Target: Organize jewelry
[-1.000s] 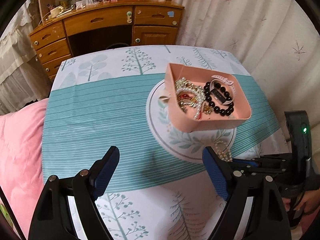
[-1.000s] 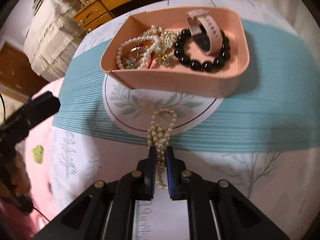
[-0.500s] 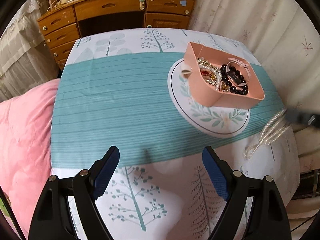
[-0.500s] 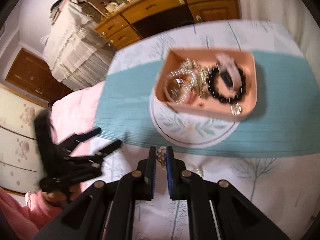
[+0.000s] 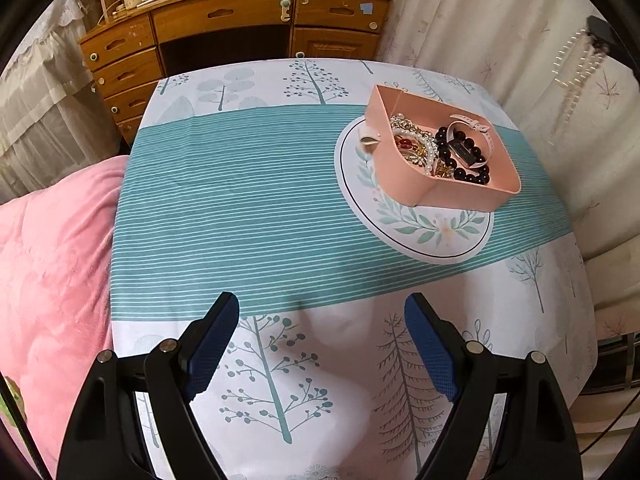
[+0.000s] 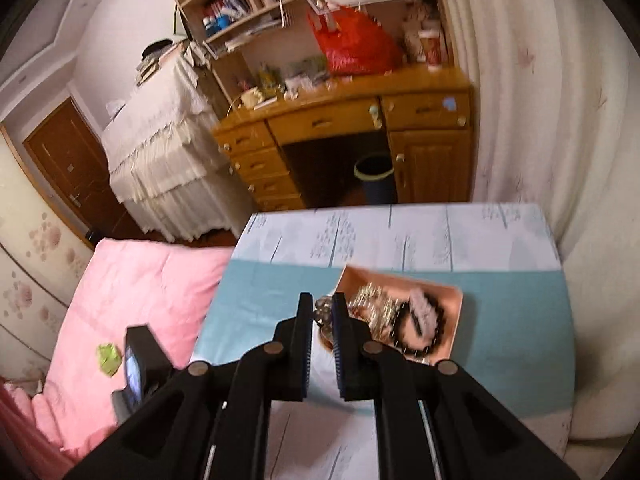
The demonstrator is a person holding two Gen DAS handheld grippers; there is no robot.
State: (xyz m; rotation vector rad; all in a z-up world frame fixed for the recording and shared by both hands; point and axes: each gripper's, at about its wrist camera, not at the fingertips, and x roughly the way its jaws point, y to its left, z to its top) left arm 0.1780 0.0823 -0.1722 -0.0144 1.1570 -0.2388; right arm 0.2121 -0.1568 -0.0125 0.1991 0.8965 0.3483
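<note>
Dangling lengthwise downward, pearl necklace [image 5: 576, 64] clamped in right tongs [image 6: 322, 312]; left tongs [image 5: 322, 320] apart, empty

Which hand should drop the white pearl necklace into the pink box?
The right. Its tool is shut on the white pearl necklace, which dangles in the air beside the pink plastic tray. The left tool is open and empty, near the table's front edge.

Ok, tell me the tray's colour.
Pink, a salmon shade; the tray shows best in the left wrist view.
</note>
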